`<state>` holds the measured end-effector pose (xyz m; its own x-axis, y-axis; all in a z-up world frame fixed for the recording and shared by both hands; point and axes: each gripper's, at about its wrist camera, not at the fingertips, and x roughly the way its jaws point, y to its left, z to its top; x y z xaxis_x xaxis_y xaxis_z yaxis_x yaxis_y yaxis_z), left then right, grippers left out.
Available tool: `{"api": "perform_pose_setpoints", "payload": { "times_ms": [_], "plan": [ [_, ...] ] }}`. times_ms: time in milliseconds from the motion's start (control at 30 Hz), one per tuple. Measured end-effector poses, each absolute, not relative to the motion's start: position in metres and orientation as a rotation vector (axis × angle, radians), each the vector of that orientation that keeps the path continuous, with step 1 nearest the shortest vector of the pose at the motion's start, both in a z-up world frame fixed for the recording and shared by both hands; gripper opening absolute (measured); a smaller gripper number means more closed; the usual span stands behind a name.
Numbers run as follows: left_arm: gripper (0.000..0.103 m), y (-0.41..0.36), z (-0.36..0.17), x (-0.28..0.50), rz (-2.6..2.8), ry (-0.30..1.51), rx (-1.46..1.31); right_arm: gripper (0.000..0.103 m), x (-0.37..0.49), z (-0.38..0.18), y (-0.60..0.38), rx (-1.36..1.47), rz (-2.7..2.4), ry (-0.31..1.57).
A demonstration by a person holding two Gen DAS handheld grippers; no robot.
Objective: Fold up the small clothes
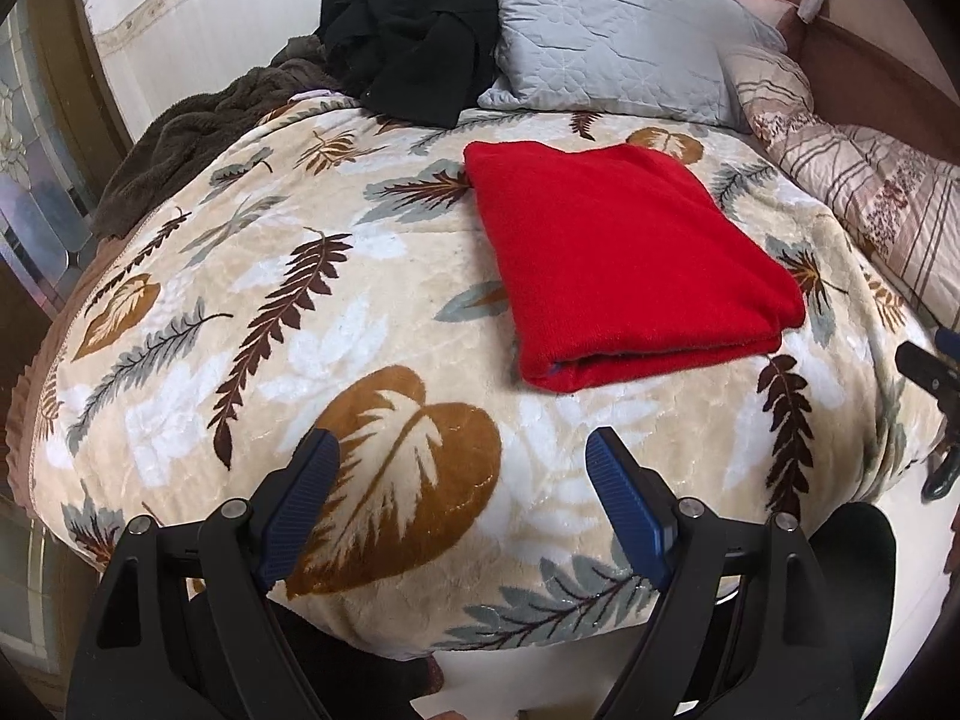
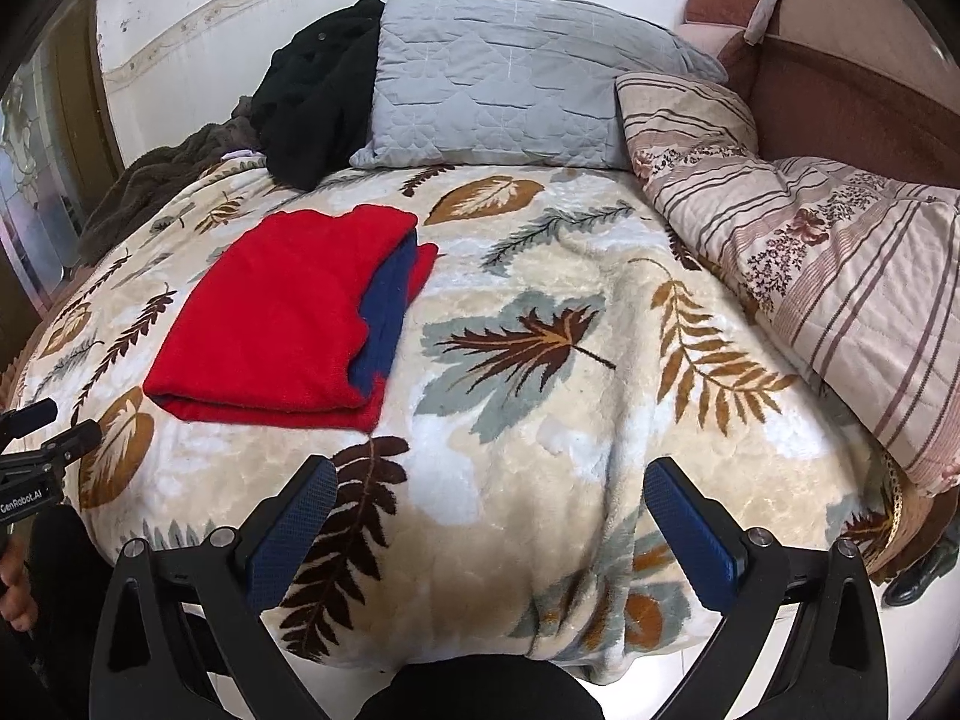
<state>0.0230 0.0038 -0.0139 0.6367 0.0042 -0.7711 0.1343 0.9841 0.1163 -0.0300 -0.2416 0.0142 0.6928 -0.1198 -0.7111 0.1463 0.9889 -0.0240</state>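
- Red garment (image 1: 624, 258) folded flat mid-bed on leaf-print blanket (image 1: 336, 324), blue layer poking out its right edge.
- Left gripper (image 1: 462, 456) and right gripper (image 2: 489, 480) both spread, empty, above near blanket edge.
- Bare blanket left and right of garment.
- Black clothes (image 1: 414, 24) and grey pillow (image 1: 612, 30) far; striped quilt (image 2: 840, 276) cut off right.

Matt red knit sweater (image 1: 624, 258) on a plush, faintly shiny blanket (image 1: 336, 360); quilted satin-like pillow (image 1: 606, 36) at upper centre.
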Motion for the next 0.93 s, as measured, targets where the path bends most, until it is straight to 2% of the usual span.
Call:
{"api": "perform_pose_setpoints", "payload": {
  "times_ms": [367,567,933],
  "plan": [
    [0.085,-0.018,-0.020,0.024,-0.141,0.944,0.174,0.103,-0.035,0.017,-0.245,-0.007,-0.173,0.786],
    [0.085,-0.024,-0.013,0.022,-0.202,0.937,0.102,0.103,-0.034,0.015,-0.247,-0.002,-0.176,0.793],
    [0.085,-0.030,-0.009,0.019,-0.179,0.901,0.158,0.103,-0.034,0.020,-0.245,-0.033,-0.182,0.788]
  ]
}}
